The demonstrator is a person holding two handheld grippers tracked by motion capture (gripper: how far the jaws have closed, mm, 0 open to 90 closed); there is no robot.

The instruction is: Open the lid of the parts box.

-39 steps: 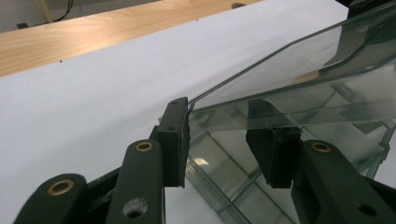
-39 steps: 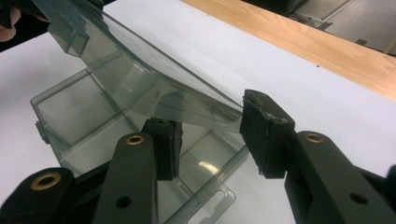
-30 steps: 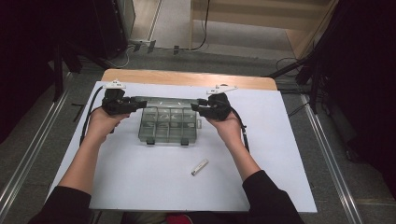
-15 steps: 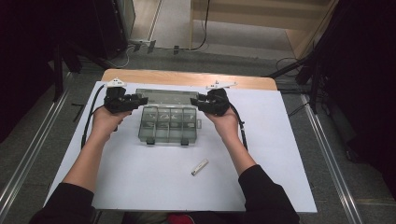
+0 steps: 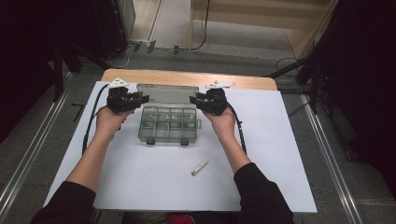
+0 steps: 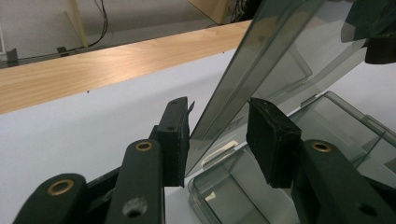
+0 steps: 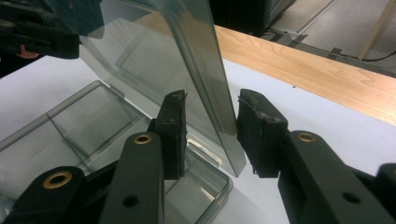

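A smoky clear compartment box lies on the white sheet, and its hinged lid stands raised and leans toward the far edge. My left gripper is at the lid's left end and my right gripper at its right end. In the left gripper view the lid passes between the parted jaws of the left gripper, with the box base below. In the right gripper view the lid likewise runs through the gap of the right gripper, which does not pinch it. Both are open.
A small white stick-like piece lies on the sheet nearer the person. The wooden table edge runs behind the box. White sheet spreads to both sides. The box's front latches face the person.
The lid has swung up and back from the box over the last second. Both grippers rode with it slightly toward the far edge, staying at its ends.
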